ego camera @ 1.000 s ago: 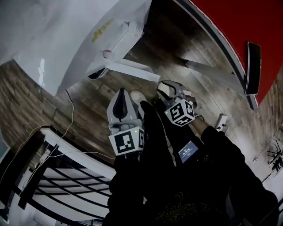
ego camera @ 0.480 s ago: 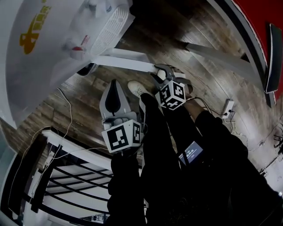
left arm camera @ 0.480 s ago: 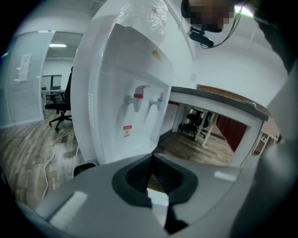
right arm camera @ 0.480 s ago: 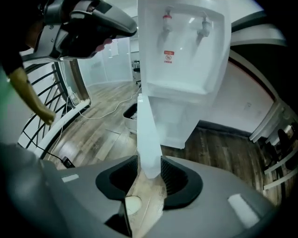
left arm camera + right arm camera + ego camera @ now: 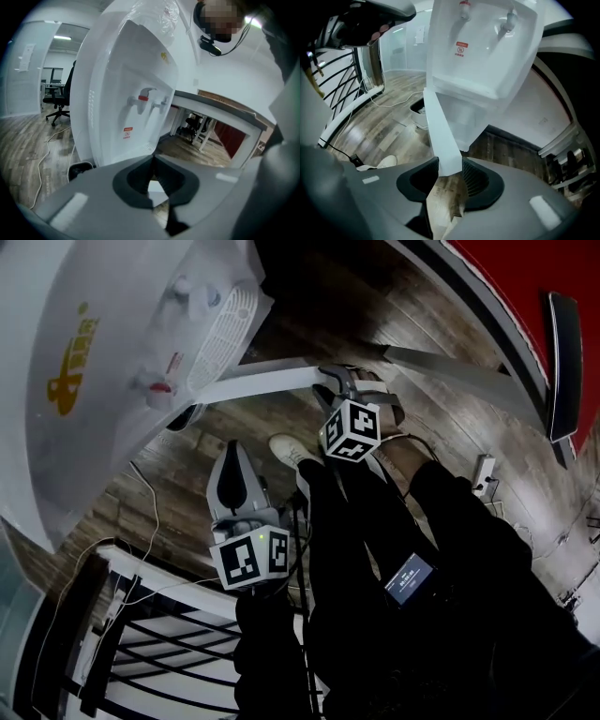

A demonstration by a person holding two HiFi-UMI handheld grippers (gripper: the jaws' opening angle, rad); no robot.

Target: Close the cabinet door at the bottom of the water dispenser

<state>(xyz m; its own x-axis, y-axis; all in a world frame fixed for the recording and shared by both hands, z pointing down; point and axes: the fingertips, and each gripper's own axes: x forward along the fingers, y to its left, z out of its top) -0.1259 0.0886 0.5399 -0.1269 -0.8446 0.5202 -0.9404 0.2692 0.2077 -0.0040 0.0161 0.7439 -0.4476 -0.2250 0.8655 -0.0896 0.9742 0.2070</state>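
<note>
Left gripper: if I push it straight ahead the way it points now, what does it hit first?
Most likely the front of the water dispenser, below the taps; the open door in the right gripper seems lower. Depth is unclear.

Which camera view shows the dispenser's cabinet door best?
The right gripper view: the cabinet door runs edge-on into the right gripper, whose jaws clamp it. The head view shows the cabinet door as a white strip, swung open. The left gripper view doesn't show it clearly.

Dark wood-plank floor (image 5: 309,324) carries the white water dispenser (image 5: 103,381); a white cable (image 5: 43,157) trails beside it.
</note>
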